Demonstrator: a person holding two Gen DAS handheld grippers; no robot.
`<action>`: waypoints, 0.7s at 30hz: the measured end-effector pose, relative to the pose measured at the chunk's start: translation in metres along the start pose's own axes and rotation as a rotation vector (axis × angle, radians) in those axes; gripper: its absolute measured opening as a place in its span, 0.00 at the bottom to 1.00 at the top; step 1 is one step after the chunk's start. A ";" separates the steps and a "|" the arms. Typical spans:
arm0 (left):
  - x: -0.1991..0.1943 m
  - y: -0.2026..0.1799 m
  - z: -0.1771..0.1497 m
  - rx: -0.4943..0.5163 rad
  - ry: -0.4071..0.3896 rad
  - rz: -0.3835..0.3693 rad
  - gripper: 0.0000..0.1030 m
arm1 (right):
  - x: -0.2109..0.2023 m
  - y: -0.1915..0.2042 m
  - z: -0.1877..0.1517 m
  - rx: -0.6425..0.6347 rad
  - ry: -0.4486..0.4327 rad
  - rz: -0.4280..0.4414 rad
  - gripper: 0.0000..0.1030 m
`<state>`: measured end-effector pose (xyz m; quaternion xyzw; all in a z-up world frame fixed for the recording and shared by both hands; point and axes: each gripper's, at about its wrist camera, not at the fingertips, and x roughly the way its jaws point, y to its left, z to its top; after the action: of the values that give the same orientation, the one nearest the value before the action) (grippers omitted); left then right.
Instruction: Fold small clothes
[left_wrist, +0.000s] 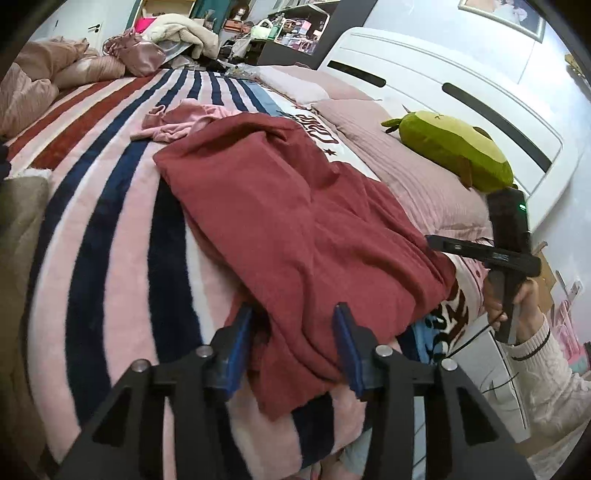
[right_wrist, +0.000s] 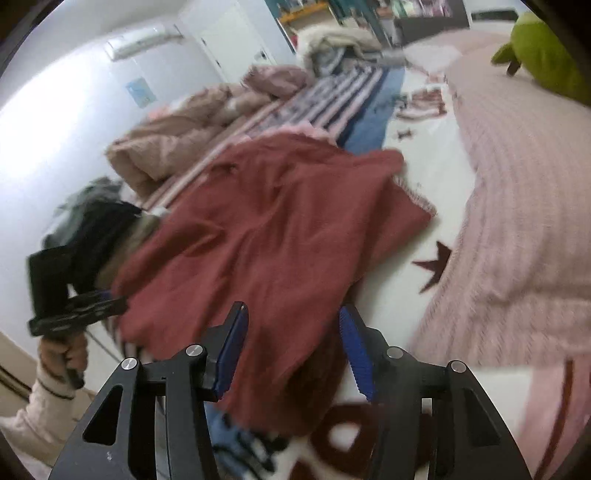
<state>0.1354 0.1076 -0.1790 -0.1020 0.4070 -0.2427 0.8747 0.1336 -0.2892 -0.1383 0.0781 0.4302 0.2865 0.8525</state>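
Both the left gripper (left_wrist: 291, 332) and right gripper (right_wrist: 291, 339) gape over the soft, limp red garment (left_wrist: 295, 221); pinch its near hem corners.

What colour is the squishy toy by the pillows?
Green, with a brown foot: the plush toy shows best in the left wrist view.

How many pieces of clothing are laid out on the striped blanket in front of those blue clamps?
2. The dark red garment lies spread just ahead of the clamps; a crumpled pink garment sits right behind its far edge. Others may be hidden in the heaps along the bed's far side.
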 end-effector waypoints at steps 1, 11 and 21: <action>0.003 0.001 0.001 -0.008 0.000 -0.001 0.39 | 0.009 -0.003 0.004 0.009 0.017 0.024 0.46; 0.006 -0.003 0.010 0.019 -0.032 -0.020 0.08 | 0.005 0.006 -0.008 -0.056 -0.013 0.176 0.00; -0.012 0.008 -0.004 0.024 -0.017 -0.095 0.10 | -0.025 -0.001 -0.051 -0.046 0.008 0.229 0.04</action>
<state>0.1285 0.1204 -0.1770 -0.1130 0.3915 -0.2878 0.8667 0.0824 -0.3097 -0.1528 0.1062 0.4150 0.3922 0.8140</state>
